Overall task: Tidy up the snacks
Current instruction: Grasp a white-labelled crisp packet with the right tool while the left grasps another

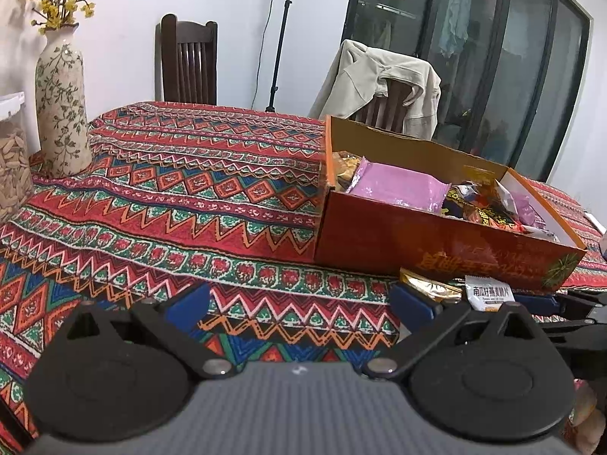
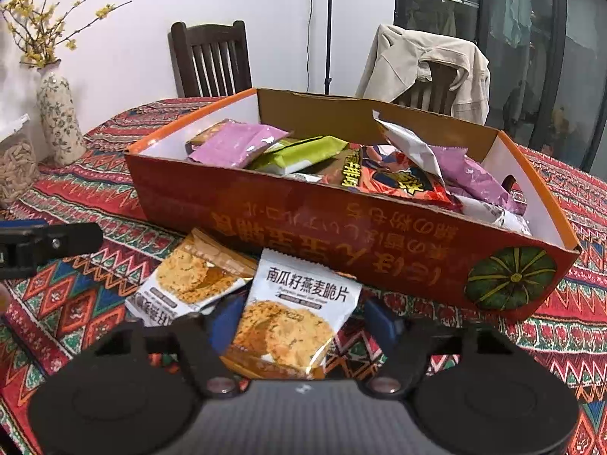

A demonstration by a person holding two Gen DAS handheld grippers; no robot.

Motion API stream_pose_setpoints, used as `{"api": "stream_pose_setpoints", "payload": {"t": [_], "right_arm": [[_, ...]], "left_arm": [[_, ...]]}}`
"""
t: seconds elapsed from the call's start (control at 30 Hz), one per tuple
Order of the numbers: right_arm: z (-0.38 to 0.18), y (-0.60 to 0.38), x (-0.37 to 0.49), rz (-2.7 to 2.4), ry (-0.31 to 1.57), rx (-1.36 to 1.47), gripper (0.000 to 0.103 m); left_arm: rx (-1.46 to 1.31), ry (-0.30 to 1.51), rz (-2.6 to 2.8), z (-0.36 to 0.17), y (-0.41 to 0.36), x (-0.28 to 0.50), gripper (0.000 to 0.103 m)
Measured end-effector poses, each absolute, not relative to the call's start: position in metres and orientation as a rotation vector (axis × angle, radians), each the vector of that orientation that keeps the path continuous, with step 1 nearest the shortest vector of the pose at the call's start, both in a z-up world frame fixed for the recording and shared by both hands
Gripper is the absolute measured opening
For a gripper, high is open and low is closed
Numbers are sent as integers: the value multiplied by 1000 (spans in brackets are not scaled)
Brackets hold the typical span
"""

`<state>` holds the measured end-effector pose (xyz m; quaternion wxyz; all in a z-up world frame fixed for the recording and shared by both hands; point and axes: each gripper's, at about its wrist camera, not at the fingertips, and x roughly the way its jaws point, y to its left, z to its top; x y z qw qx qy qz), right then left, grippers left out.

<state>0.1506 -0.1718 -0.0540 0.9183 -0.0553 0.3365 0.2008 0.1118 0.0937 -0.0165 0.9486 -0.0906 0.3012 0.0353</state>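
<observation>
A glossy white oat-crisp packet is seen between the spread blue fingers of the right gripper, untouched by either, its top edge against the orange cardboard box. A second packet lies flat just left of it. The left gripper is held open over the woven zigzag cloth, nothing between its fingers.

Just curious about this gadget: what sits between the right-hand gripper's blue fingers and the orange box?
In the right wrist view, a white oat crisp packet lies between the right gripper and the orange box, a second packet beside it.
</observation>
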Motion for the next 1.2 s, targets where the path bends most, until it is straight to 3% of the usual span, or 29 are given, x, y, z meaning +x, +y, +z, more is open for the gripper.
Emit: {"api": "stream_pose_setpoints", "payload": {"t": [0.13, 0.27, 0.63, 1.2], "right_arm": [[-51, -178, 147, 431, 691, -106, 47], [-47, -181, 145, 442, 681, -107, 43], [-43, -225, 130, 404, 625, -160, 43], [-44, -257, 126, 366, 561, -48, 43]], "left_arm": [[-182, 607, 71, -16, 93, 111, 103], [-181, 608, 69, -16, 93, 111, 103], [-146, 639, 51, -14, 82, 114, 103], [-31, 788, -13, -24, -3, 144, 103]]}}
